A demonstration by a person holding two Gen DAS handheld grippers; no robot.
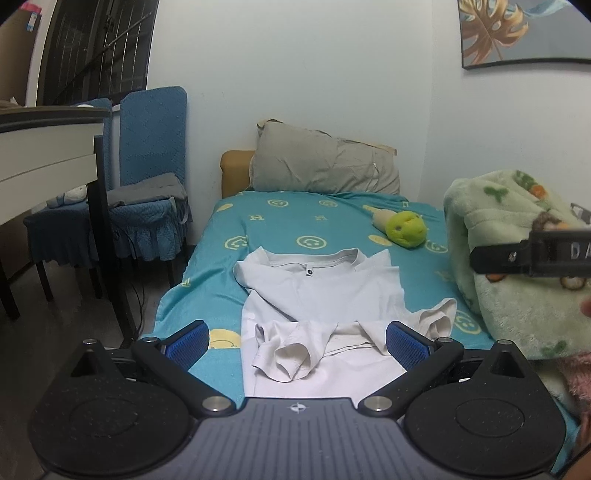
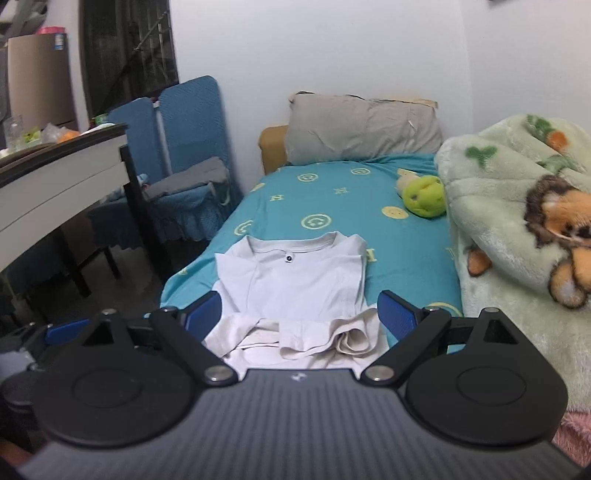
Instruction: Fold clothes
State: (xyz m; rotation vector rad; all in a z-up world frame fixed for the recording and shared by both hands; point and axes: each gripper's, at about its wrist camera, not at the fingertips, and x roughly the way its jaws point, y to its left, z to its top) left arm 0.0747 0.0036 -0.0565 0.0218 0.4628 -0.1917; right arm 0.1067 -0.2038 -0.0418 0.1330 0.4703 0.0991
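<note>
A pale grey shirt (image 1: 317,291) lies collar-away along the bed's (image 1: 280,221) left edge, sleeves folded inward and bunched across its middle. Both the left gripper (image 1: 295,343) and right gripper (image 2: 299,314) hover above it, jaws spread wide, holding nothing. Only the right view shows the blanket's (image 2: 517,229) lion print; only the left shows a framed leaf picture (image 1: 517,29).

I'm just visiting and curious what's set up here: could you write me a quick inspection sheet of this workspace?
Surface: bed, teal smiley-print sheet.
Job's things: pale shirt lies flat, both sleeves folded in across it.
Clutter: green plush toy, fleece blanket, grey pillow.
Grippers: left gripper and right gripper open, holding nothing.
Cables: dark cord on the floor beside the bed.
Surroundings: blue chairs, table, wall picture.
</note>
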